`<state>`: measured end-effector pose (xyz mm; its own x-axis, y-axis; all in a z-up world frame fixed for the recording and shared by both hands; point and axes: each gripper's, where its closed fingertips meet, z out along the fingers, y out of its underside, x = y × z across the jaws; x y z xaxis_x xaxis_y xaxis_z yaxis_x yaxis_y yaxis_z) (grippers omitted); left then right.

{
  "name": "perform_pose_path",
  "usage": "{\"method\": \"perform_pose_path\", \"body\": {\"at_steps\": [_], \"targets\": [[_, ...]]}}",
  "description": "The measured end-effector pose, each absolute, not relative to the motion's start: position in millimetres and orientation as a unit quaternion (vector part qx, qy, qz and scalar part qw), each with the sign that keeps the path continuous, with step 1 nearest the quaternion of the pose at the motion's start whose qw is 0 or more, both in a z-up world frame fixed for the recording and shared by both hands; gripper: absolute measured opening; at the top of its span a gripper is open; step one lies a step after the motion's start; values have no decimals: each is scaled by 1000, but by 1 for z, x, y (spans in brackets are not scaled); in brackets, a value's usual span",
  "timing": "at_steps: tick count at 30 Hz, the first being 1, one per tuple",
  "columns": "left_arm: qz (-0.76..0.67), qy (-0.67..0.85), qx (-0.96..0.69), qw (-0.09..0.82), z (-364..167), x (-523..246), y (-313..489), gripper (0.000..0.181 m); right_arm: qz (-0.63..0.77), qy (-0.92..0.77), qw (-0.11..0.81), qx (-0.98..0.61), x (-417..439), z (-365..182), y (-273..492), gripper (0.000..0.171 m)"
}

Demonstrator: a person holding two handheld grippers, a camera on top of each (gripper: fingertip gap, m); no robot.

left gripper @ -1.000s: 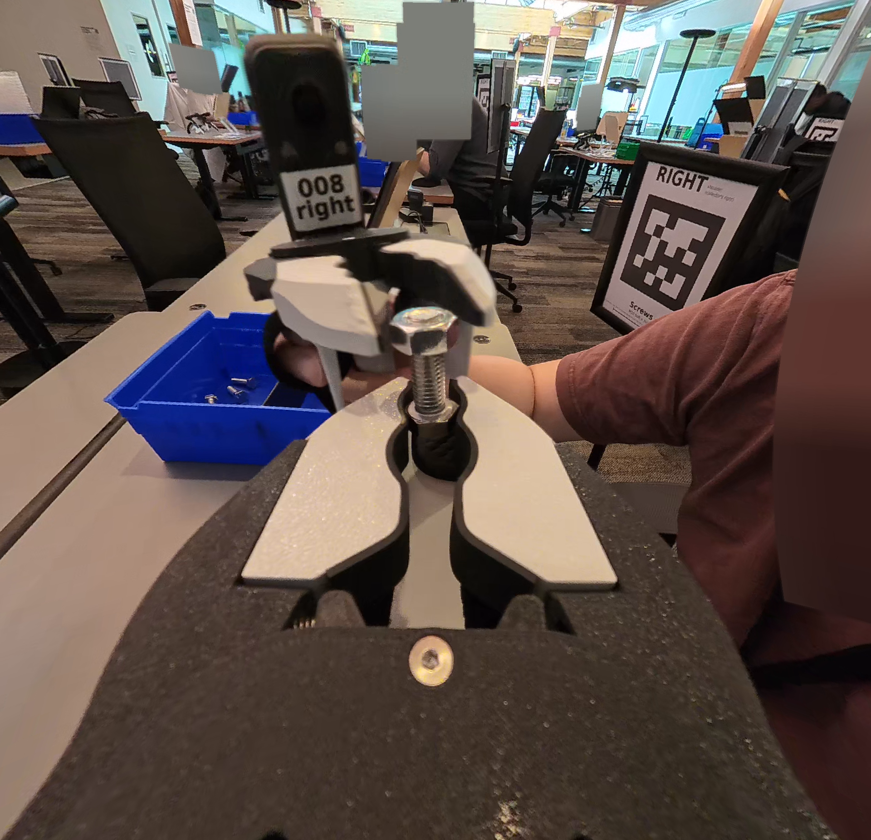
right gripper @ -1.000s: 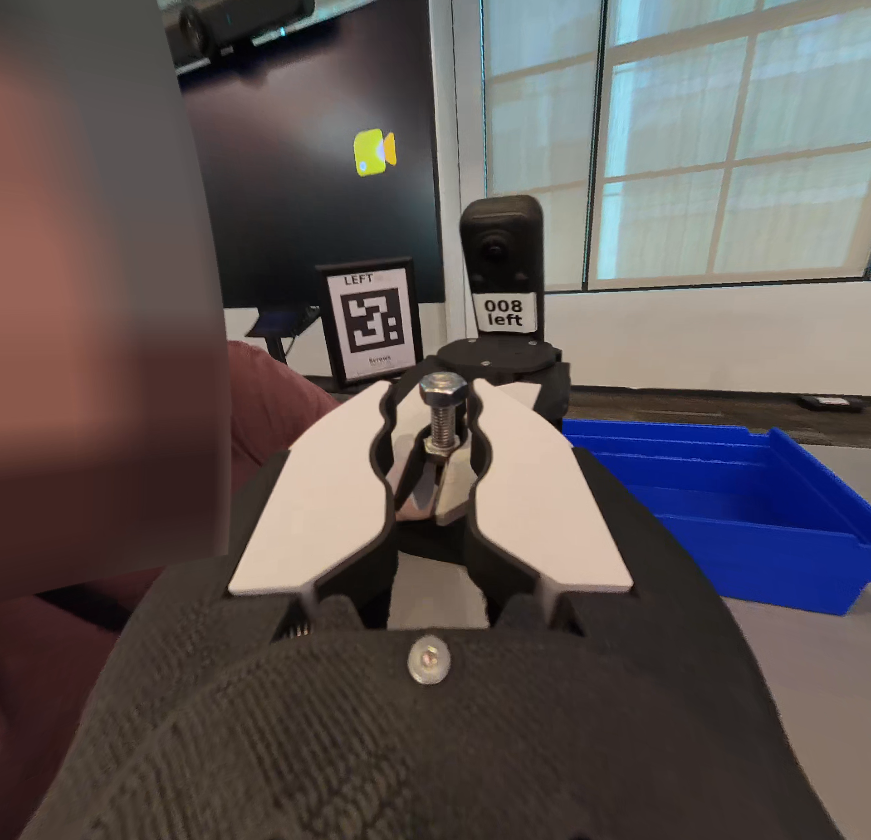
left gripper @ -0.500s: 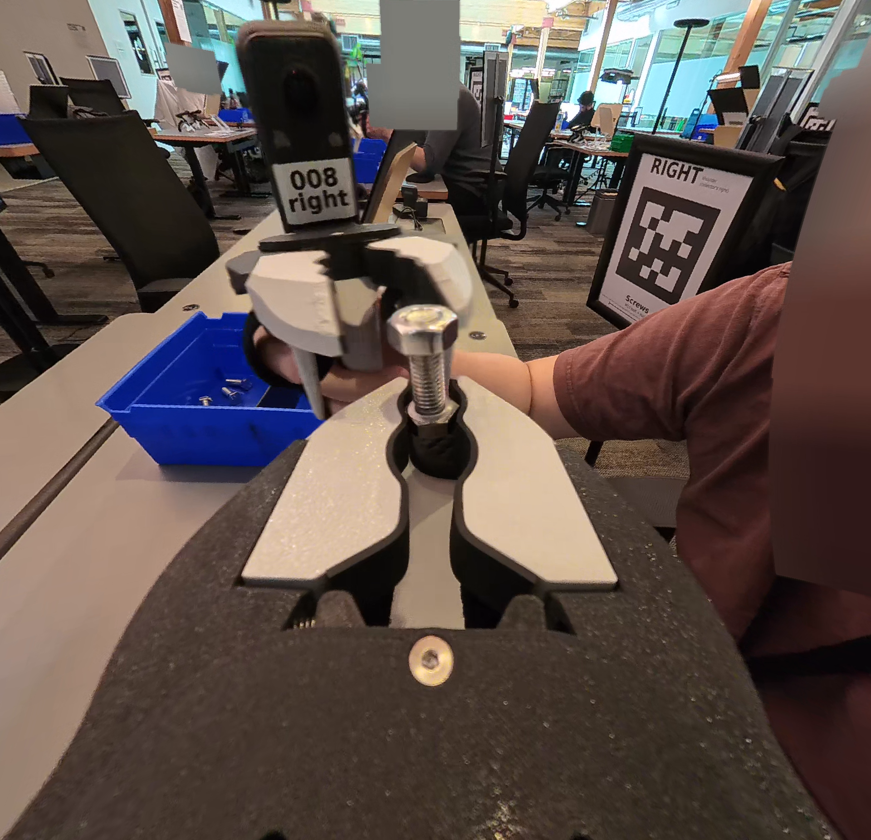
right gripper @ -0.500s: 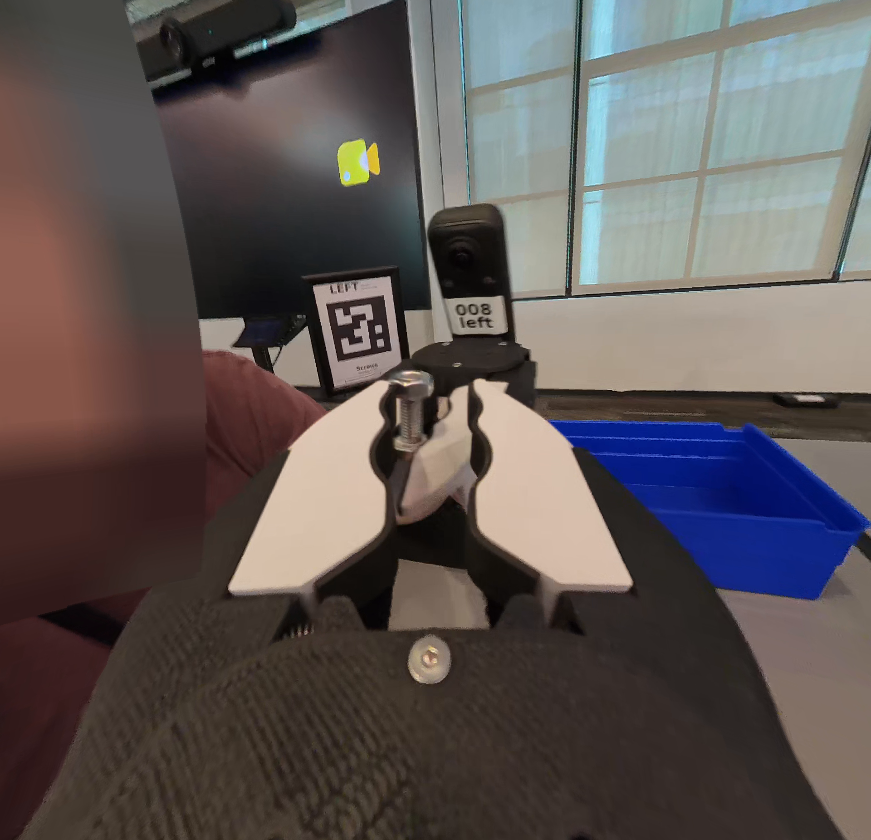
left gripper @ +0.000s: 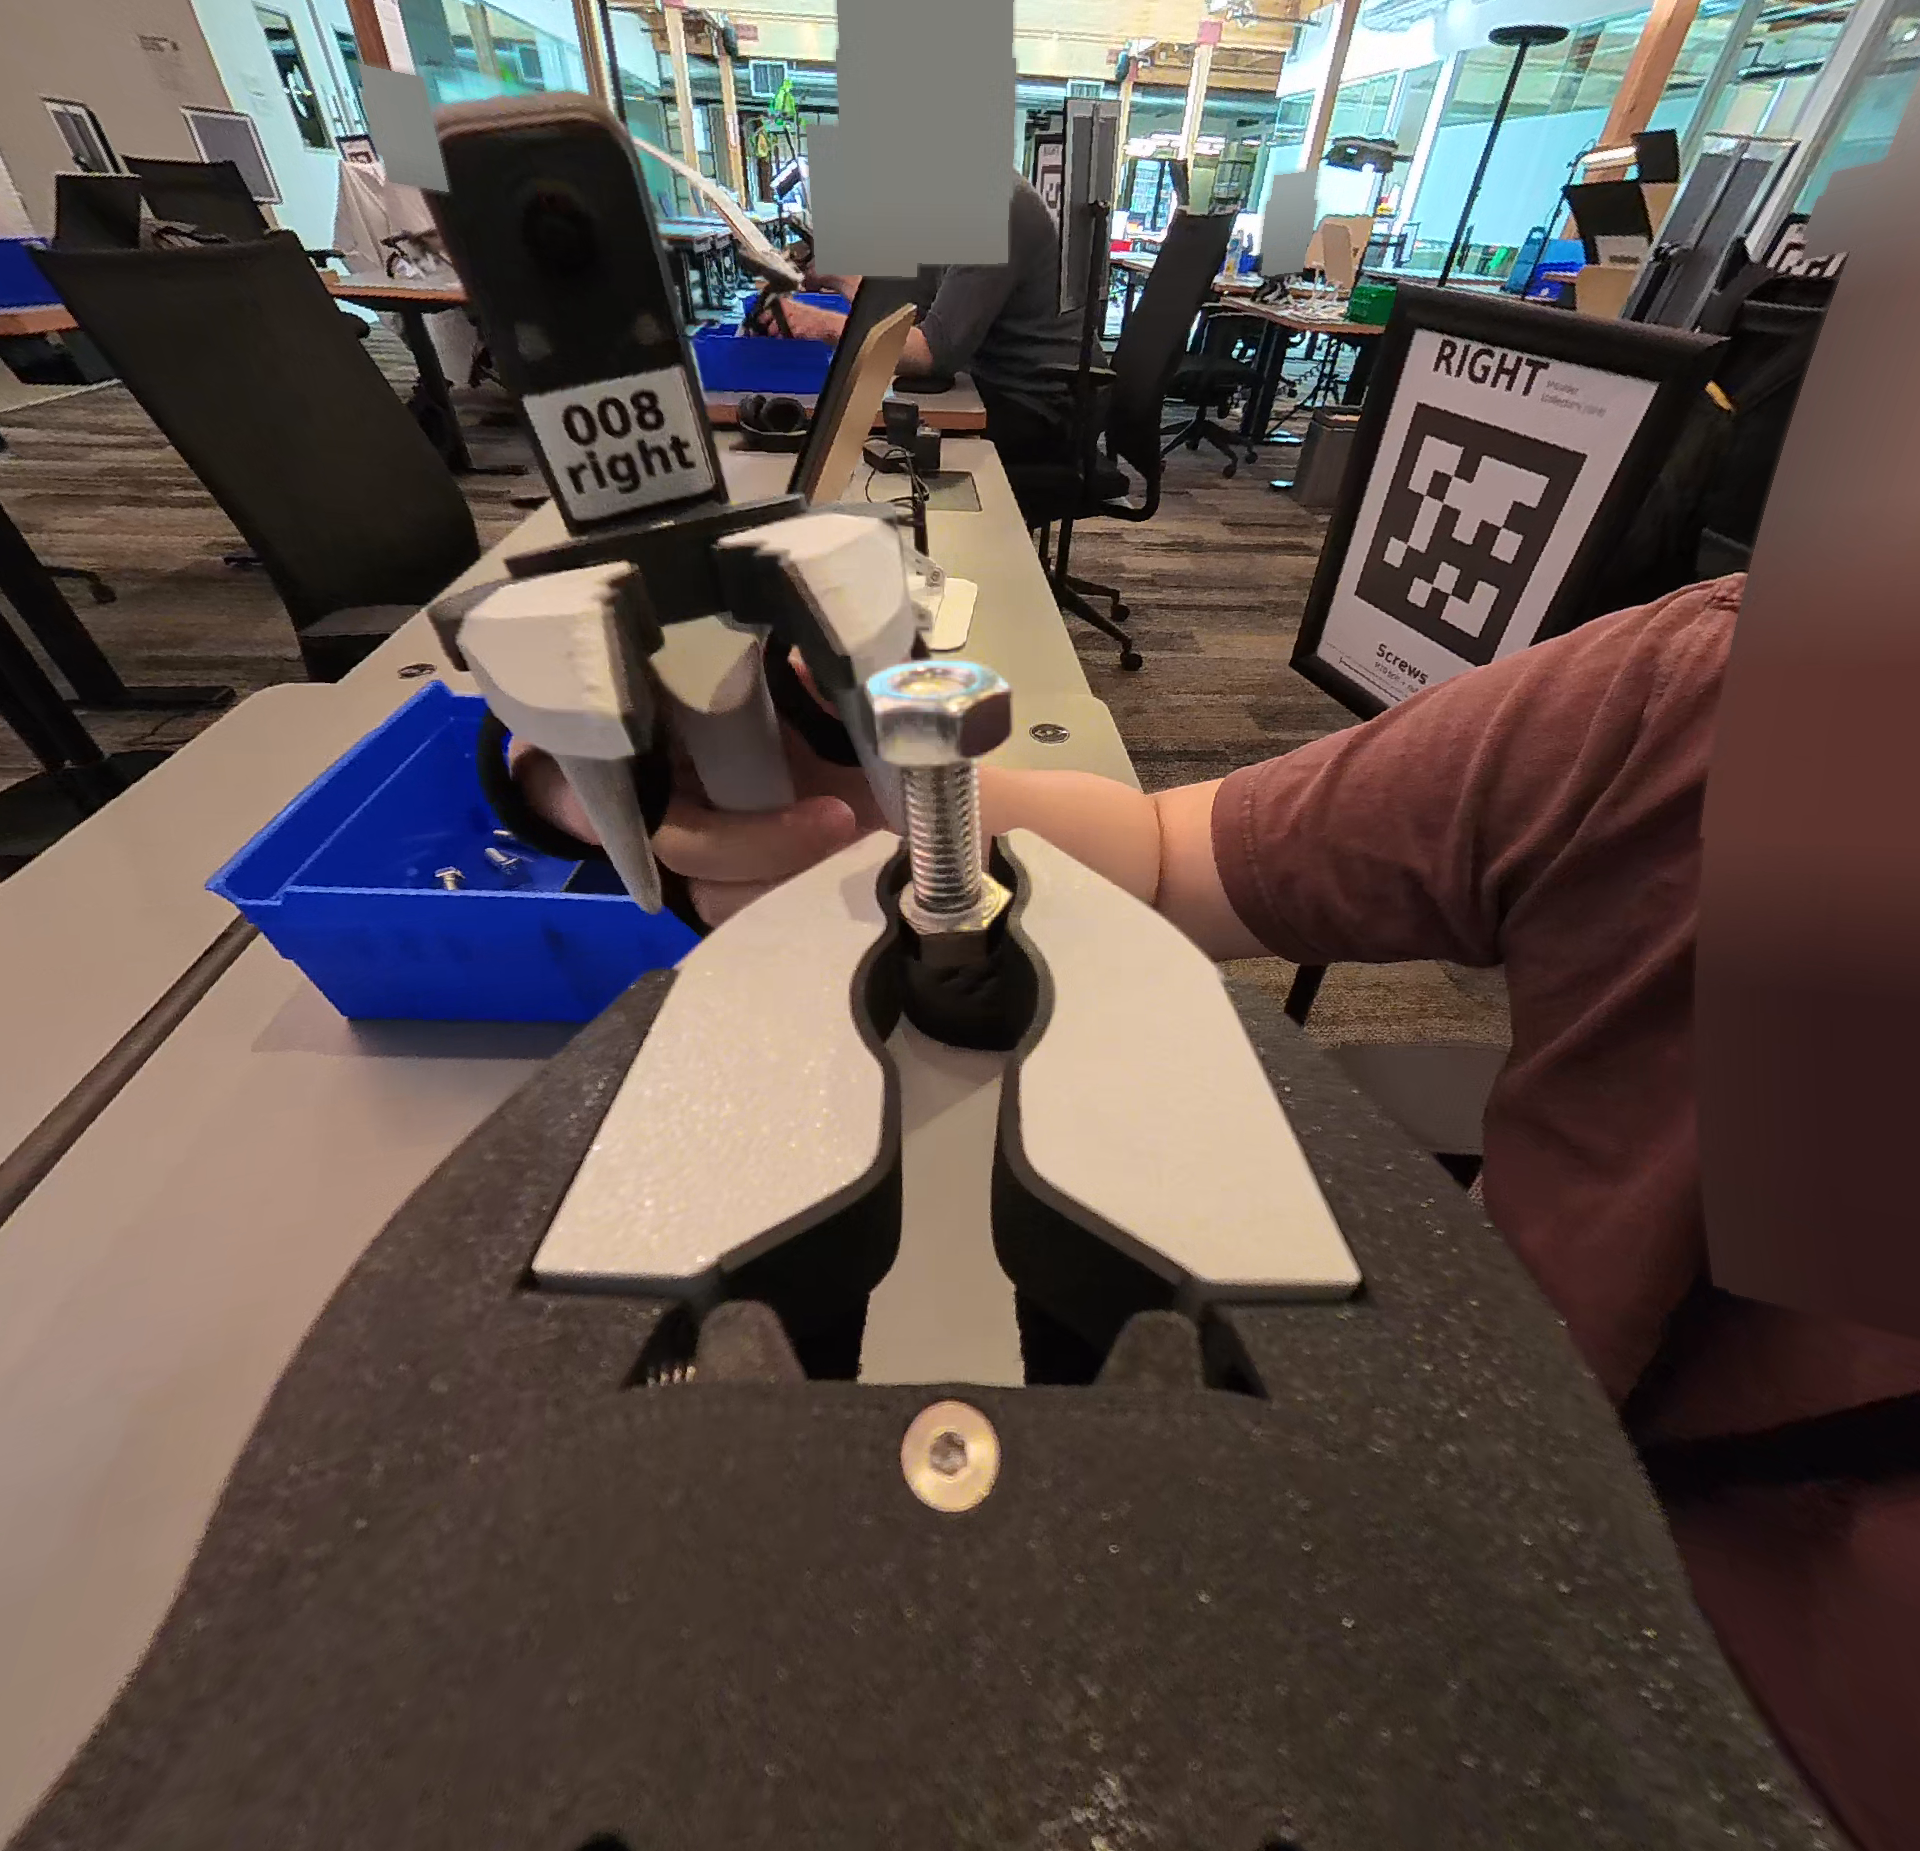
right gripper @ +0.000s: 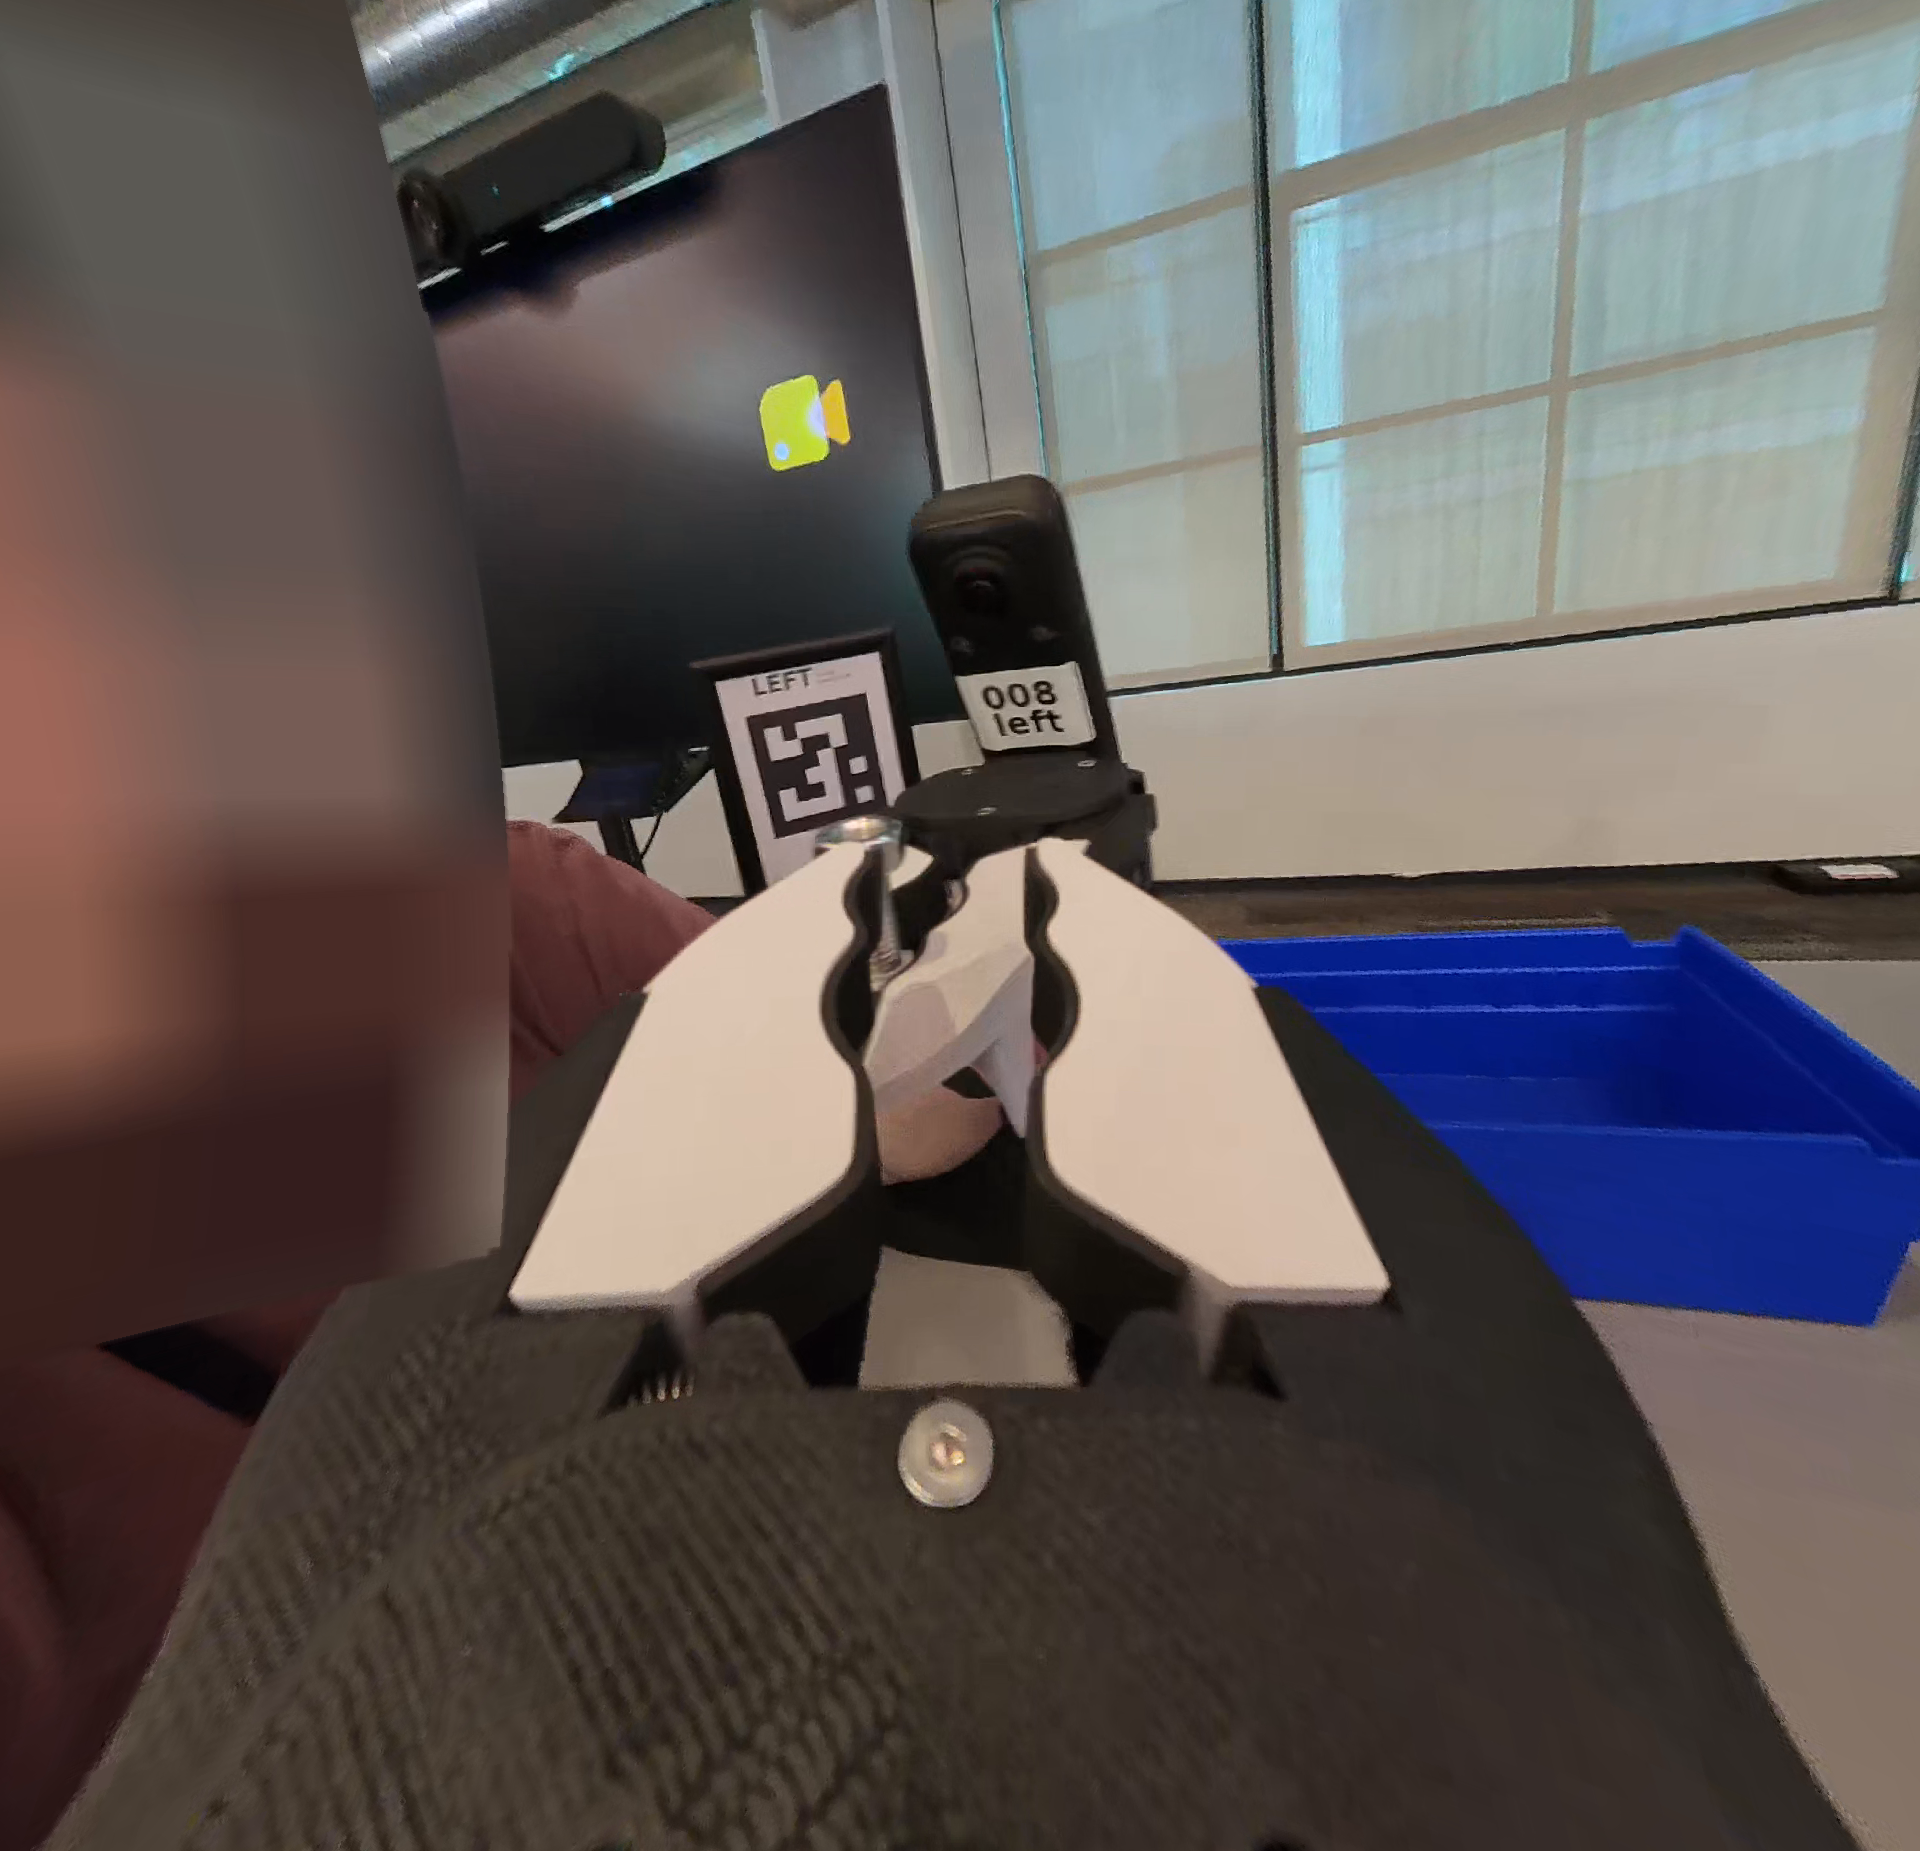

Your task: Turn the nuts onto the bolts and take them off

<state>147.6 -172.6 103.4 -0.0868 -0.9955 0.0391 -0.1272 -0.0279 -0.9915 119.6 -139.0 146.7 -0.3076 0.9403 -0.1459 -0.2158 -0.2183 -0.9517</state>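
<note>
A steel bolt [left gripper: 940, 825] stands upright with its hex head up. A nut [left gripper: 954, 913] is threaded low on the bolt. My left gripper [left gripper: 951, 866] is shut on the bolt's lower end, and the nut sits right at its fingertips. My right gripper [left gripper: 748, 814] hangs tilted just left of the bolt head, open and empty. In the right wrist view the right gripper [right gripper: 945, 866] shows a narrow empty gap. The bolt [right gripper: 881, 902] stands beyond its left fingertip. The left gripper's white finger [right gripper: 935, 1012] shows through the gap.
A blue bin [left gripper: 416, 928] with a few loose bolts [left gripper: 473, 866] sits on the grey table [left gripper: 156, 1230] behind the right gripper; it also shows in the right wrist view [right gripper: 1558, 1074]. Framed marker signs [left gripper: 1475, 513] [right gripper: 821, 752] stand nearby. A person's arm [left gripper: 1403, 814] reaches in from the right.
My right gripper was around the bolt head. It has moved off to the left and tilted. The left gripper and the bolt have stayed put.
</note>
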Motion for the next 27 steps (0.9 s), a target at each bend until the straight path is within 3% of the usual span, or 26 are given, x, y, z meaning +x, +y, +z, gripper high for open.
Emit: {"method": "perform_pose_path", "body": {"at_steps": [5,27], "targets": [[-491,546,-519,437,101,148,-171,13,644,-506,426,-384,110,145,-168,29],[-493,552,-514,435,103,148,-176,13,661,-496,421,-374,119,149,-163,26]]}}
